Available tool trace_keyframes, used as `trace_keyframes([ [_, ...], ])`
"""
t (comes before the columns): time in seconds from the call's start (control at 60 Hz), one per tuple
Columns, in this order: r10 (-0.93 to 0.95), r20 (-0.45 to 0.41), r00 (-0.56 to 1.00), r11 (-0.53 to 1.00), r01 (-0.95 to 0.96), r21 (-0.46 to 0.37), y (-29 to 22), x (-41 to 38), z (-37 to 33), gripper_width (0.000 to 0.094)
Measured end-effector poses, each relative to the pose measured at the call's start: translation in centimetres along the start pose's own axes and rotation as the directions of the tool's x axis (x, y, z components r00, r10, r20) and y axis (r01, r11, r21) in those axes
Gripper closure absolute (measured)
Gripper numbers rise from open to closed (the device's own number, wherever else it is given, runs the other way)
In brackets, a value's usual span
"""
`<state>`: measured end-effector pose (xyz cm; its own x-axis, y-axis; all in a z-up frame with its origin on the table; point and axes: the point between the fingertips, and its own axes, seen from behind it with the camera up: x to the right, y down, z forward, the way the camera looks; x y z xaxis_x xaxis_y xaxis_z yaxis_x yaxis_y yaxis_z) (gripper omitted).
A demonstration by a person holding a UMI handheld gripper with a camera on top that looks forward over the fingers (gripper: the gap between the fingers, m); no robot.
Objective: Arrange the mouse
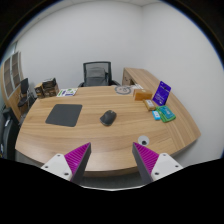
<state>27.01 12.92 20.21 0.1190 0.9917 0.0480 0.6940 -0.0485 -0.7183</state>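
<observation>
Tongs (111, 158) were held open and empty at the near edge of the desk (70, 140), well apart from the mouse (108, 118), which lay farther in, to the right of the mouse pad (63, 114), so I judged that the approach had not begun.

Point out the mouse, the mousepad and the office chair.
mouse (108, 118): gripper view, middle of its top shell.
mousepad (63, 115): gripper view, centre of its dark surface.
office chair (96, 73): gripper view, on the backrest behind the desk.
</observation>
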Motion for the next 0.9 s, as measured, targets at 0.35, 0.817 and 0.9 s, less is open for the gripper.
trace_keyframes([
  [0.35, 0.0, 0.05, 0.999, 1.0, 0.0, 0.005, 0.1, -0.8, 8.1, 0.0085],
  [0.817, -0.002, 0.084, 0.996, 1.0, 0.004, -0.016, -1.1, -1.8, 22.6, 0.0084],
  [0.9, -0.013, 0.086, 0.996, 1.0, 0.014, -0.013, -2.0, -1.9, 24.9, 0.0083],
])
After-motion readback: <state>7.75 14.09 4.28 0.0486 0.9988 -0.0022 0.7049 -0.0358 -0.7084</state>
